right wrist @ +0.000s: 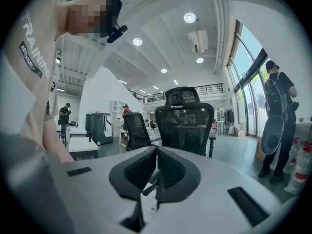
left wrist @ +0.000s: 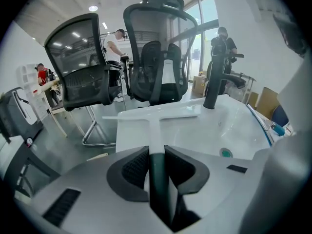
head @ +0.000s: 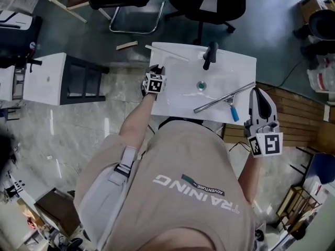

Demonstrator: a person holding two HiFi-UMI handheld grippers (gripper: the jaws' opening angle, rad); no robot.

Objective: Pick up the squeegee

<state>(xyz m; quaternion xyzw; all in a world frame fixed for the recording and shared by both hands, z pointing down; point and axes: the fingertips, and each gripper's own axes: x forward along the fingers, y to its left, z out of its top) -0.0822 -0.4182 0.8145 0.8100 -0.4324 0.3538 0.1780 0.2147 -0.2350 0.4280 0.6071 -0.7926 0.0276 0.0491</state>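
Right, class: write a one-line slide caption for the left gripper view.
Left gripper grips the white squeegee by its handle at the sink, black tap behind.

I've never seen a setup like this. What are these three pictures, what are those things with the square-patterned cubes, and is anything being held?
No robot here: a person holds a two-jaw gripper in each hand; the marked cubes are part of them. The head view looks down from a camera on the person's head; the other two cameras ride on the grippers. Below is a white sink with a black faucet; a metal squeegee lies on it. The left gripper is closed on the handle of a white squeegee. The right gripper is shut, empty.
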